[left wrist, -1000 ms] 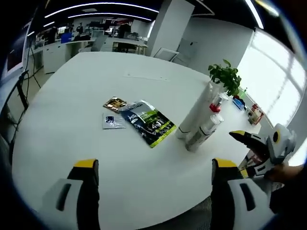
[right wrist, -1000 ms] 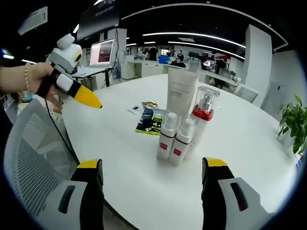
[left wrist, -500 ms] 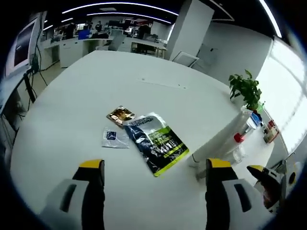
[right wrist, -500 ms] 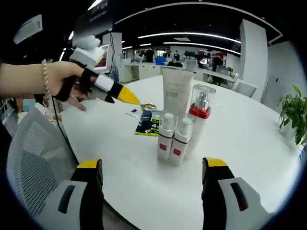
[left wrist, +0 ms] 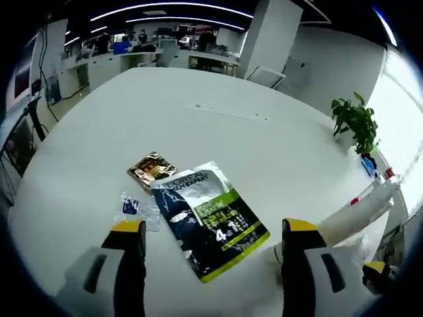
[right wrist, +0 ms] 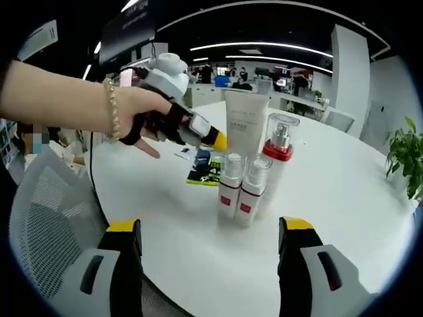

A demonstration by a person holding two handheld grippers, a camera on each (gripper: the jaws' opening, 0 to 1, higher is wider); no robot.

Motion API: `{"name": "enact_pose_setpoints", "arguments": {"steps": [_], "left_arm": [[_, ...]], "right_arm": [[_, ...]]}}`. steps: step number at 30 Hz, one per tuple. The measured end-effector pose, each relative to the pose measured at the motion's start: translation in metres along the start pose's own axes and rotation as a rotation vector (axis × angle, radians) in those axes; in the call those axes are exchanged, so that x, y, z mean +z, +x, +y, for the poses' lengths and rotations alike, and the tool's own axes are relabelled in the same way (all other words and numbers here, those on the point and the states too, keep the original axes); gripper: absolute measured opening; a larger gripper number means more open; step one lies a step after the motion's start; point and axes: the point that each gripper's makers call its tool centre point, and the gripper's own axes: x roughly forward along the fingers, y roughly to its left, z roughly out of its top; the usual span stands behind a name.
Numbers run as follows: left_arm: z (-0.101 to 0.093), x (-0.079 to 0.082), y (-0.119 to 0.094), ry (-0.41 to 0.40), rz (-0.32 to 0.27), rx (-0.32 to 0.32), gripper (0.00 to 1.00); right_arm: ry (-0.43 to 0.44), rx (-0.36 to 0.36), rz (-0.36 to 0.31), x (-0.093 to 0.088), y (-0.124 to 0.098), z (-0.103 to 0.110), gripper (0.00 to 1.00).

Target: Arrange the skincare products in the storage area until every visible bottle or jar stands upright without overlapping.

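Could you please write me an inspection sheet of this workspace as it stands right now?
Surface: white round table, bare apart from the items below.
Job's things: white tube, red-collared pump bottle and two small spray bottles, all upright, clustered together.
Clutter: green-and-black sachet, gold sachet and small clear sachet lying flat.
Grippers: left gripper reaching beside the tube; right gripper open, short of the bottles.
Cables: nothing seen on the table.
Surroundings: open office, potted plant, mesh chair.

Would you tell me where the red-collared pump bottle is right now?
In the right gripper view, the red-collared pump bottle stands upright right of centre, just right of the white tube and behind the two small spray bottles.
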Motion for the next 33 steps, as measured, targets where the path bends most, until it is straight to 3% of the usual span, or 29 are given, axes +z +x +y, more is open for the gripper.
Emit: {"name": "enact_pose_setpoints", "arguments": {"steps": [8,10,18,23,33], "left_arm": [[0.003,-0.005,0.025,0.023,0.058,0.032,0.79],[0.005,-0.008,0.027,0.028,0.075,0.043,0.79],[-0.001,-0.009,0.032,0.055,0.081,0.058,0.80],[-0.004,-0.009,0.051,0.183,0.101,0.058,0.80],[0.008,-0.008,0.066,0.253,0.109,0.092,0.80]], "right_arm": [[0.022,-0.013,0.002,0.000,0.002,-0.003,0.84],[-0.010,-0.041,0.003,0.000,0.001,-0.007,0.83],[-0.005,-0.034,0.011,0.000,0.002,-0.005,0.82],[-0.020,-0.020,0.024,0.001,0.006,0.000,0.82],[-0.025,-0.033,0.037,-0.002,0.006,-0.002,0.82]]}}
